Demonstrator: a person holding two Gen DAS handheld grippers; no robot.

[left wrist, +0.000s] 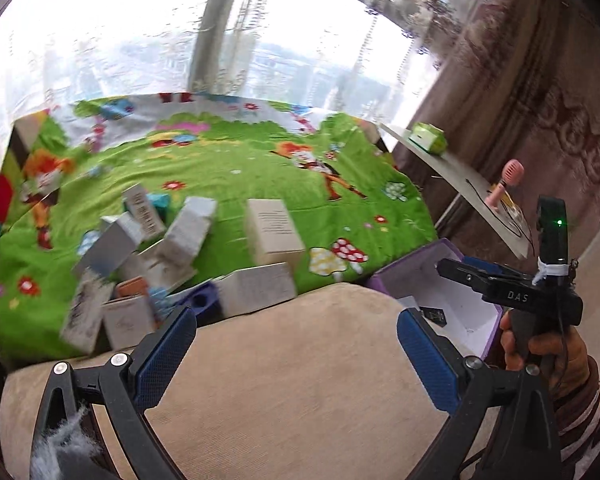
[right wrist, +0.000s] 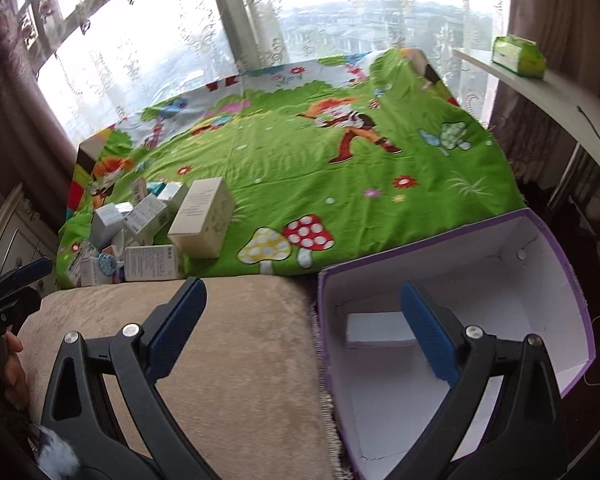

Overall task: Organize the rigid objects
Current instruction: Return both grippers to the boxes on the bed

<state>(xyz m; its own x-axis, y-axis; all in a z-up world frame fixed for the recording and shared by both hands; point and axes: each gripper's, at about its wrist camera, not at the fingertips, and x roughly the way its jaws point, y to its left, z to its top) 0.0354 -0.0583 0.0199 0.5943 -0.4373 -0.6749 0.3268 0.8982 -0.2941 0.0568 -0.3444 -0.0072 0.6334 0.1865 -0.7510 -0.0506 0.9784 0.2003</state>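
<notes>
- On the left, a jumbled pile of small white and grey cardboard boxes lies on the bright green cartoon-print cloth; by the look of it, most of the sorting is still to do.
- The left gripper hovers over the beige plush cushion, its blue-padded fingers spread wide and holding nothing.
- The right gripper is likewise spread and empty, above the edge of the container.
- On the right, the purple-walled, white-lined cardboard container holds one flat white box; a small dark item shows in the left view, so only a start appears made.
</notes>
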